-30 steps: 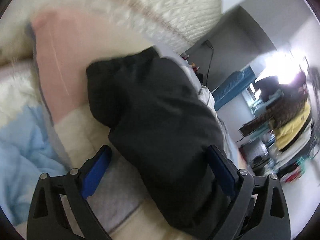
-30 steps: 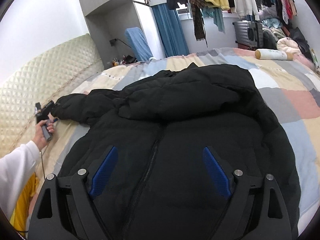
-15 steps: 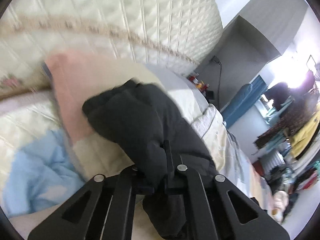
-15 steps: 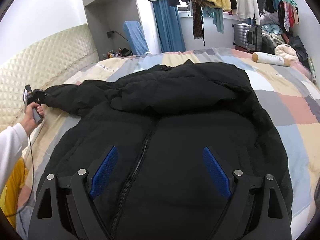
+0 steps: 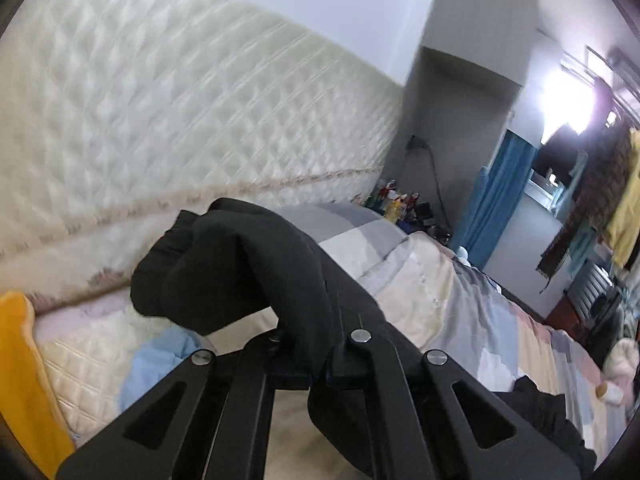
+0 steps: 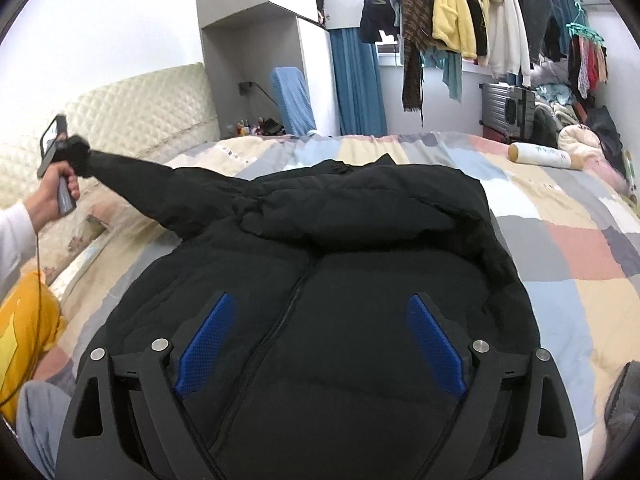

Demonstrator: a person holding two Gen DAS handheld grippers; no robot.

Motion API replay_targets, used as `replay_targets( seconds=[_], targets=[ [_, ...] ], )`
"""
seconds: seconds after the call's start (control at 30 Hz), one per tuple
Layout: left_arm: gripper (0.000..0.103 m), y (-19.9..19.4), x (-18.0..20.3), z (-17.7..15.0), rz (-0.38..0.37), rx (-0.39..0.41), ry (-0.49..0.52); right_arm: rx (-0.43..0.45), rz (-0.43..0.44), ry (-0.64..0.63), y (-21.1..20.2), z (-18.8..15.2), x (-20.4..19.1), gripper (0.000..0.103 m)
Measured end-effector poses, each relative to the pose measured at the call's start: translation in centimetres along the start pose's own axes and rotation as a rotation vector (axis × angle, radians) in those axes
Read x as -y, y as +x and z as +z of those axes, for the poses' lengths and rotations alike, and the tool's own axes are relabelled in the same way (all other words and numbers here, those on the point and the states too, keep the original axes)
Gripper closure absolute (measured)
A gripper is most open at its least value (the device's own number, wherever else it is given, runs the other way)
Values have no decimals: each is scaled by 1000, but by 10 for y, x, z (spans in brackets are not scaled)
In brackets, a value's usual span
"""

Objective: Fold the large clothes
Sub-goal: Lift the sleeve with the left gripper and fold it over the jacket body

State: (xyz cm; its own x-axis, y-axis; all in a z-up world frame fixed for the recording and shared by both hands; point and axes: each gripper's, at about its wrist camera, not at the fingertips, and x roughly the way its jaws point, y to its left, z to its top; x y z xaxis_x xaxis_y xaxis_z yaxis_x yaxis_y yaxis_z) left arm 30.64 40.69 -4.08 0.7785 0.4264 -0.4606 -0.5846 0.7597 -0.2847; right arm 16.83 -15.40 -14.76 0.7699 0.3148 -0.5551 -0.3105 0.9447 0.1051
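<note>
Currently the step in hand is folding the first sleeve. At the left, the left gripper (image 6: 60, 148) is clamped on the cuff of the sleeve (image 5: 240, 264), holding it up off the bed (image 6: 580, 248) near the headboard (image 5: 180, 120). The black jacket (image 6: 360, 240) lies zipped, front up, across the patchwork cover. At the right, the right gripper (image 6: 320, 336) hovers over the jacket's lower front, jaws easing wider with nothing gripped between them. Next, by my judgement: carry the sleeve inward across the chest and lay it flat before releasing.

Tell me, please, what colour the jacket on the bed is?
Black jacket; right wrist view shows it best.
</note>
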Motion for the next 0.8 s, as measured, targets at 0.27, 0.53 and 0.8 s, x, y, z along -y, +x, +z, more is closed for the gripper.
replay_targets(
  seconds=[0.27,0.53,0.8],
  targets=[
    [100,-60,91,11,-53,53,160,69,-15,30,-23,-1,21,5],
    [100,-118,195,-2,-155,110,345,139,-64,53,-42,1,48,5],
    [100,-155,284,-50,-265,107,465,197,-77,42,-58,1,70,5]
  ],
)
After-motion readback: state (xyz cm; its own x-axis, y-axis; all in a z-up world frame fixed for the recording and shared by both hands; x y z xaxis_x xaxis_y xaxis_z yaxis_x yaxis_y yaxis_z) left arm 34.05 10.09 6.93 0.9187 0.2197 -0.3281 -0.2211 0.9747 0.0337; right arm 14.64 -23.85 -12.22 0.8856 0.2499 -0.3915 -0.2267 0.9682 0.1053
